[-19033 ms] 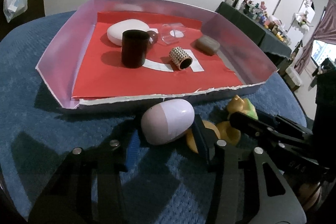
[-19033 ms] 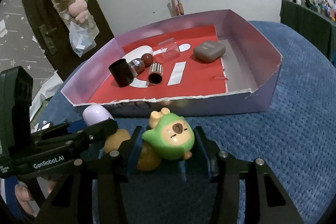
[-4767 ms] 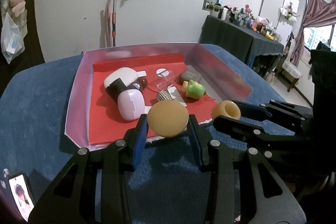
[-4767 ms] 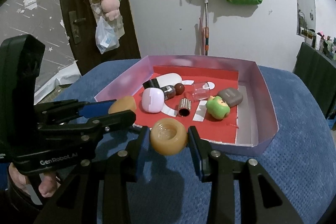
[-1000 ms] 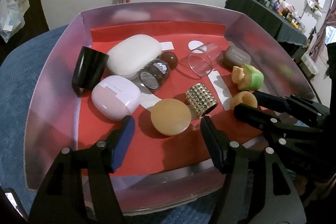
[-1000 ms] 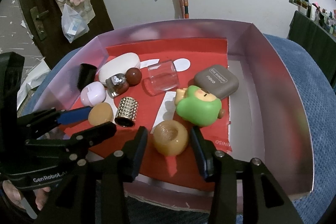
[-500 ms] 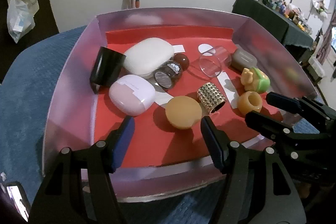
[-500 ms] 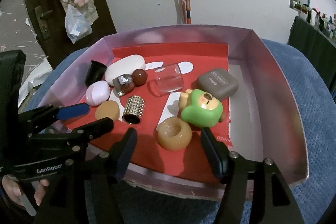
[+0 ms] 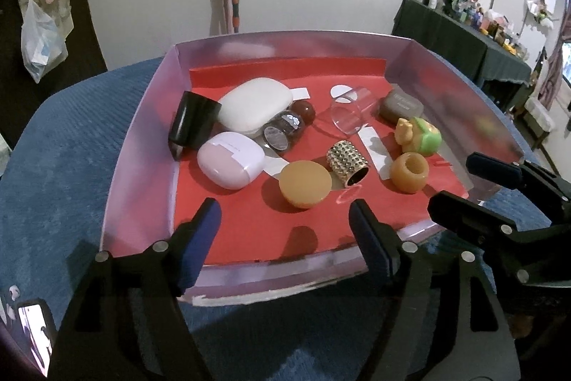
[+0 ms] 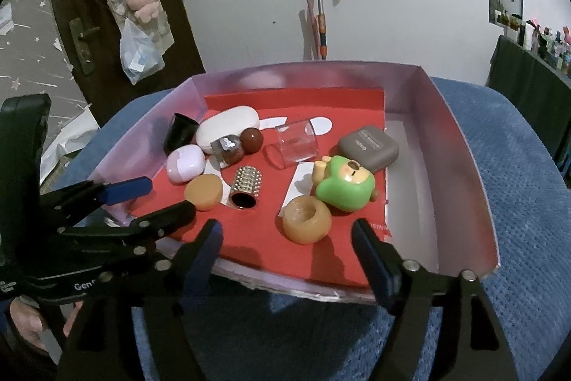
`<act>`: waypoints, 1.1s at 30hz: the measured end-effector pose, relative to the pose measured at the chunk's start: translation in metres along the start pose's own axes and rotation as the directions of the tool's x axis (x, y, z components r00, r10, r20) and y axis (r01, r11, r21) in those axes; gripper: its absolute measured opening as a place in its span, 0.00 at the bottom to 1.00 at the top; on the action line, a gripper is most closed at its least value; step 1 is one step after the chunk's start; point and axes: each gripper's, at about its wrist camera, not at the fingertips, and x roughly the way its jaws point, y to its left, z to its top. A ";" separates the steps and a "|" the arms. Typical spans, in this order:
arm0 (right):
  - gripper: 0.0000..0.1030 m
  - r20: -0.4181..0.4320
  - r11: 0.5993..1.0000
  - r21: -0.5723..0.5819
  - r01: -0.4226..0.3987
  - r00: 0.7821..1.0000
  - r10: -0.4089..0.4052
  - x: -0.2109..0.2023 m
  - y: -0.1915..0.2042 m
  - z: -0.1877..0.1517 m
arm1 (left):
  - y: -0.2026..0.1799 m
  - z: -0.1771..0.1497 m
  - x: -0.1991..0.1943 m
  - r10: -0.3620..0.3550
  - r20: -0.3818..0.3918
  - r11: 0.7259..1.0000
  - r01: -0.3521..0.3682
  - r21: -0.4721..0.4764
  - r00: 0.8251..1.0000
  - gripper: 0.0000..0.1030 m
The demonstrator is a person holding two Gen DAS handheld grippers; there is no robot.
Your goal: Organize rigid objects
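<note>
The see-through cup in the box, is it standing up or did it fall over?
Fallen over. The clear cup lies on its side on the red paper of the box, its round open end facing sideways.

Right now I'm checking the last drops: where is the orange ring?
In the right wrist view, the orange ring lies on the tray's red liner near the front edge, touching the green bear toy behind it.
</note>
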 end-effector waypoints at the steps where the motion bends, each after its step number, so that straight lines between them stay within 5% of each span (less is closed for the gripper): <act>1: 0.80 0.007 1.000 0.001 -0.001 1.000 0.001 -0.003 0.001 0.000 | 0.001 -0.001 -0.002 0.003 0.005 1.000 -0.003 -0.002 1.000 0.76; 11: 0.94 0.046 1.000 0.005 -0.017 0.999 0.017 -0.019 0.007 -0.004 | 0.007 -0.007 -0.014 0.017 0.026 1.000 -0.017 -0.018 0.999 0.96; 33: 1.00 0.051 0.999 0.047 -0.025 0.998 0.023 -0.018 0.002 -0.017 | 0.008 -0.019 -0.011 0.027 0.022 0.999 -0.026 -0.030 0.999 1.00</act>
